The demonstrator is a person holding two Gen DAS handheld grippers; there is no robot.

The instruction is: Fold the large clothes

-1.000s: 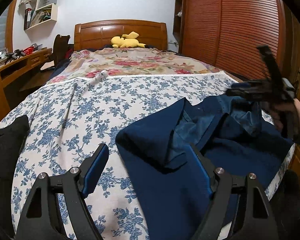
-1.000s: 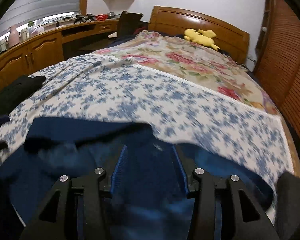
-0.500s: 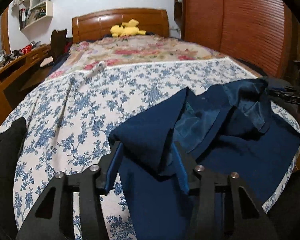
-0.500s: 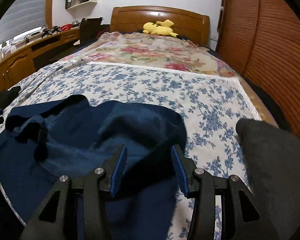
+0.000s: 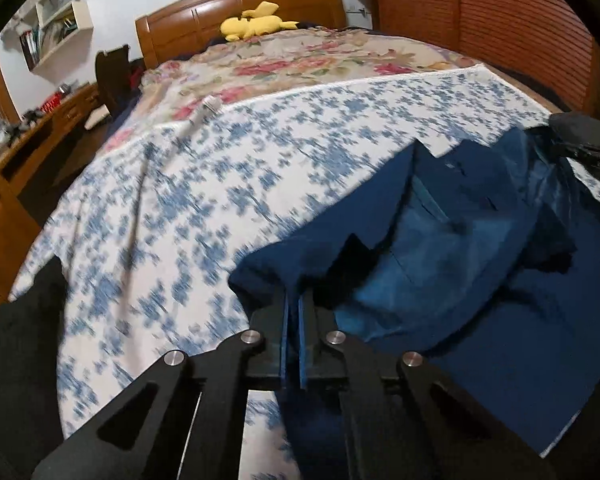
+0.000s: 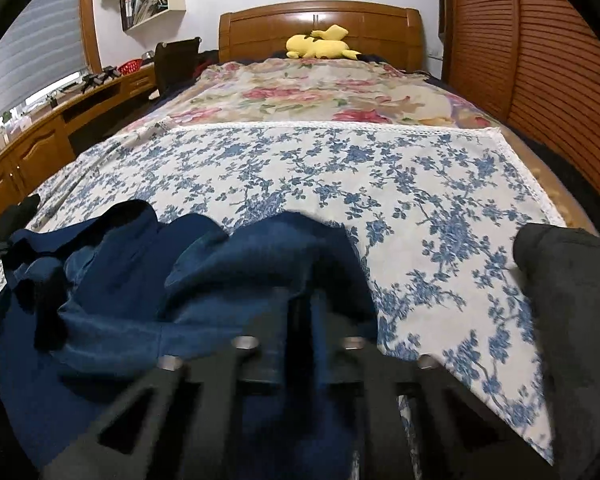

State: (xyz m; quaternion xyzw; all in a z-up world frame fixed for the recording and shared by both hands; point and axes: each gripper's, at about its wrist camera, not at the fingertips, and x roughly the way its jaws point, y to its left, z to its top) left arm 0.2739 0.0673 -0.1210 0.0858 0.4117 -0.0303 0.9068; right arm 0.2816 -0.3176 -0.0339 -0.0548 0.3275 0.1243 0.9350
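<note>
While blurred, each tool point(image 5: 293, 300) point(image 6: 300, 300) seemingly pinches the navy garment's point(image 5: 480, 280) near edge.

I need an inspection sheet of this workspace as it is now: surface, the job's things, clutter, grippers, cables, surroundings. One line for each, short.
Surface: bed with a blue-flowered sheet, and a rose-patterned cover nearer the headboard.
Job's things: one navy jacket, rumpled at the near edge of the bed, lining showing.
Clutter: dark garment at the near left edge, grey cloth at the near right, yellow plush toy by the headboard.
Grippers: left gripper shut on the jacket's edge; right gripper shut on jacket fabric, blurred.
Cables: nothing seen.
Surroundings: wooden headboard, desk, wall shelves, slatted wardrobe.
</note>
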